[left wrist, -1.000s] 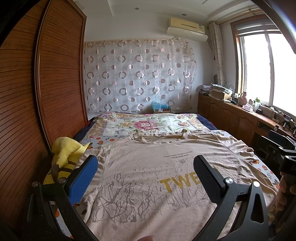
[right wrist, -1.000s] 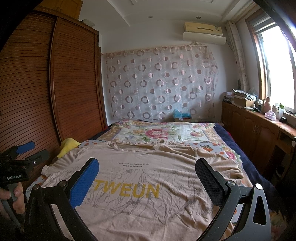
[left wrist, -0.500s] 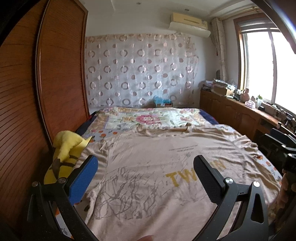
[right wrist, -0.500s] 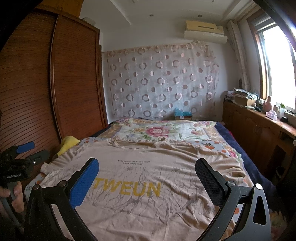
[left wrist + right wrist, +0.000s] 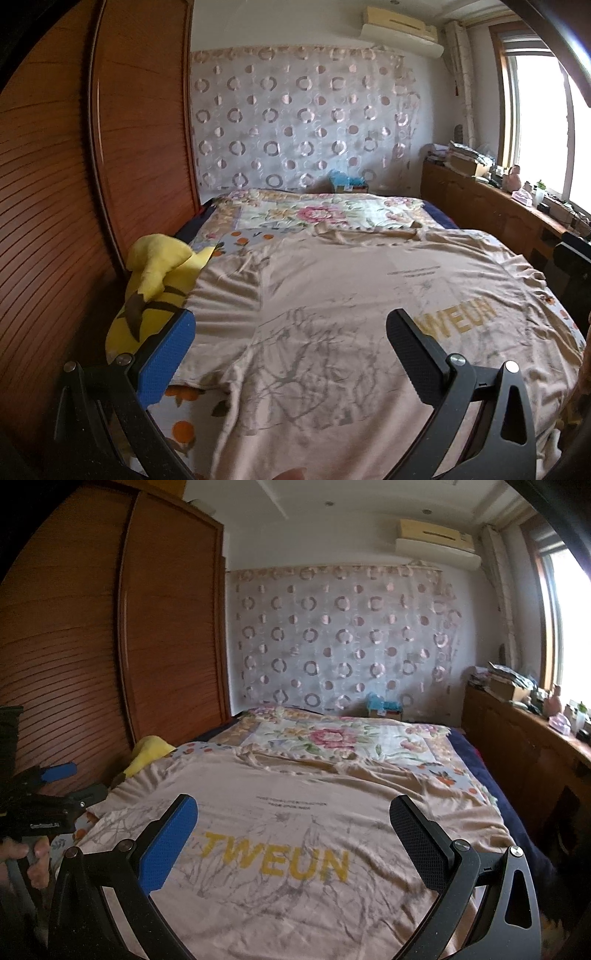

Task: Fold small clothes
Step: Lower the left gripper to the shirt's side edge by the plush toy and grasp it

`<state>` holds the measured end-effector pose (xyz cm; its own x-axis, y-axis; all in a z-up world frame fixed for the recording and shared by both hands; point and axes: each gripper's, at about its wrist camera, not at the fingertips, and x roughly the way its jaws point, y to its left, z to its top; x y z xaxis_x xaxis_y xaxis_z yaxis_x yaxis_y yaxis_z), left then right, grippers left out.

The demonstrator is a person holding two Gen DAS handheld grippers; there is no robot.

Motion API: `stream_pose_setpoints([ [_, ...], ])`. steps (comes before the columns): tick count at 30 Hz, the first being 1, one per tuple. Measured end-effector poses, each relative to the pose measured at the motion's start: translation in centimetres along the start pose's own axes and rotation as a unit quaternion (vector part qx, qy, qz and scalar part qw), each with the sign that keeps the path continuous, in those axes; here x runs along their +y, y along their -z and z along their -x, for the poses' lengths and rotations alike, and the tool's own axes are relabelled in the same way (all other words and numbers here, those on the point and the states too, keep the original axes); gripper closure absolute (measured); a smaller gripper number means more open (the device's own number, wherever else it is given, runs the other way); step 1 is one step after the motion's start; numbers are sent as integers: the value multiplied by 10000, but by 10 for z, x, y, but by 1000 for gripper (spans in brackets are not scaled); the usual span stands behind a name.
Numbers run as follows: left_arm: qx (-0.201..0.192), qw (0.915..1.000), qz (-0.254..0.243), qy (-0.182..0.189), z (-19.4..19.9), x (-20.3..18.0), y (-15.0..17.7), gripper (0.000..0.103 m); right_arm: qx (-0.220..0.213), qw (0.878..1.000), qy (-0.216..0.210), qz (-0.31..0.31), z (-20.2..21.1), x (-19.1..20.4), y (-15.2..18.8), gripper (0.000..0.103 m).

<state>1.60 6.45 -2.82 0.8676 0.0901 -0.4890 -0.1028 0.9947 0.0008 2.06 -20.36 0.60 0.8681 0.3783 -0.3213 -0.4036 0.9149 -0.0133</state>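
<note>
Beige T-shirt (image 5: 332, 314) spread flat, front up, on the bed (image 5: 325, 210), its yellow lettering "TWEUN" (image 5: 275, 860) readable in the right wrist view. The collar end lies farthest from both grippers, against a floral quilt (image 5: 332, 738) that covers the far half of the bed.

Left gripper (image 5: 290, 343): jaws released, spread wide and empty above the near left part of the shirt; the grey branch print lies between them, and the lettering shows just beyond the black finger (image 5: 410, 343). A yellow plush toy (image 5: 159, 280) rests outside the blue finger (image 5: 166, 358), at the bed's edge against the slatted wooden wardrobe (image 5: 55, 184). An orange-patterned sheet (image 5: 184, 428) shows below the shirt's left sleeve.

Right gripper (image 5: 293, 834): jaws likewise released and empty, with the lettering framed between the two fingers. The left gripper and the hand (image 5: 26, 860) holding it appear far out to the side of the blue finger (image 5: 170, 845).

Beyond both pairs of jaws hangs a curtain with ring motifs (image 5: 340, 638); an air conditioner (image 5: 436, 541) is mounted above it.
</note>
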Motion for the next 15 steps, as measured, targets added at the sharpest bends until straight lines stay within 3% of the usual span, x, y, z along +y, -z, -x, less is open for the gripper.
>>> stream_pose_setpoints([
  [15, 727, 9967, -192, -309, -43, 51, 21, 0, 485, 9982, -244, 261, -29, -7, 1, 0],
])
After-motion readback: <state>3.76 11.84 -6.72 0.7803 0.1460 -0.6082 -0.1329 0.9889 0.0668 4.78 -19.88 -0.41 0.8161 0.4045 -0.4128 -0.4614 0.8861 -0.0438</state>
